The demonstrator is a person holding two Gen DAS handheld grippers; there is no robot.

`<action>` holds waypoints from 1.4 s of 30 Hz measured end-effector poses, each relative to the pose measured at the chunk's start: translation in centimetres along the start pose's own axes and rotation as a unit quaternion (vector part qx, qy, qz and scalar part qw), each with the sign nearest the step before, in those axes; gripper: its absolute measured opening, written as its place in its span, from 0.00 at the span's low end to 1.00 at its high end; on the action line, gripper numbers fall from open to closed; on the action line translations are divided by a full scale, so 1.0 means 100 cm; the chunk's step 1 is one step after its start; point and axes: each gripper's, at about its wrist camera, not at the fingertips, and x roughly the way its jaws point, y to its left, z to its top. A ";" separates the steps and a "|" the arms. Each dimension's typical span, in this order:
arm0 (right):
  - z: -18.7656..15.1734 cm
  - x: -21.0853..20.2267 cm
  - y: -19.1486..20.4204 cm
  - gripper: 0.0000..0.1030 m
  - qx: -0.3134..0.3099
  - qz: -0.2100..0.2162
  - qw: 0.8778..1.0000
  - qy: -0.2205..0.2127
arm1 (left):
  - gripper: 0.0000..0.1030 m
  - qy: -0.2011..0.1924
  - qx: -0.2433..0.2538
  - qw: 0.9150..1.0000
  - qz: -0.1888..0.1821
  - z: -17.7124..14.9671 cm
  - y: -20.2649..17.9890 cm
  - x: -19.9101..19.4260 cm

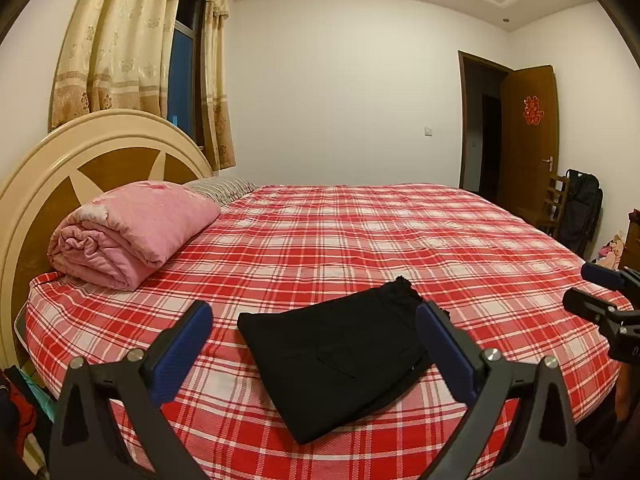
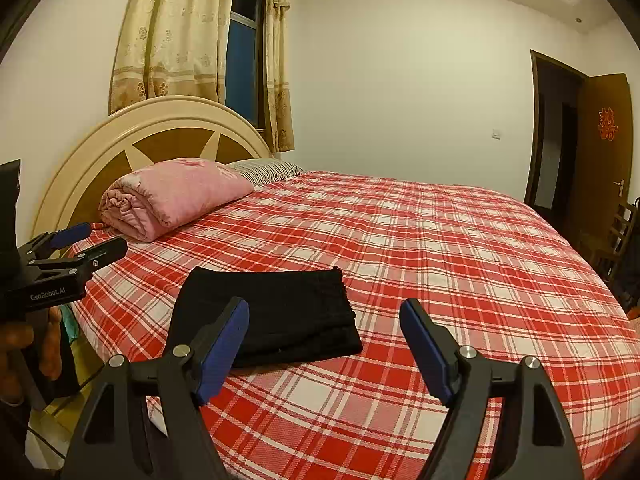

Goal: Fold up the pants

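Between your left gripper's (image 1: 314, 340) spread fingers: folded black pants (image 1: 340, 356) on plaid bedsheet (image 1: 320, 240) | soft, limp, light; pinch a stacked edge | right gripper (image 2: 324, 340) wide, empty, pants toward its left.

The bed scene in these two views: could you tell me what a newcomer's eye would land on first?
First, the red plaid bedsheet filling both views, with folded black pants lying flat near its front edge. Next, a rolled pink quilt by the headboard. The left gripper and right gripper both stand open, holding nothing.
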 end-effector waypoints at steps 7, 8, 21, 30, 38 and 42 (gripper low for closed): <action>-0.001 0.000 0.000 0.77 0.000 0.001 1.000 0.000 | 1.00 0.002 0.003 1.000 0.000 -0.001 -0.001 0.000; 0.000 0.000 0.000 0.77 0.001 0.002 1.000 0.000 | 1.00 0.003 0.003 1.000 0.000 -0.001 -0.001 0.000; -0.001 -0.005 0.000 0.77 0.002 0.002 1.000 -0.012 | 1.00 0.012 0.012 1.000 -0.003 0.001 -0.002 0.002; -0.001 -0.005 0.000 0.77 0.000 0.000 1.000 -0.015 | 1.00 0.005 0.022 1.000 -0.001 0.001 -0.008 -0.001; 0.000 -0.007 0.001 0.77 -0.003 0.000 1.000 -0.016 | 1.00 0.012 0.017 1.000 0.000 0.002 -0.006 0.001; -0.001 -0.006 0.003 0.77 -0.007 0.000 1.000 -0.014 | 1.00 0.018 0.012 1.000 0.003 0.001 -0.002 0.004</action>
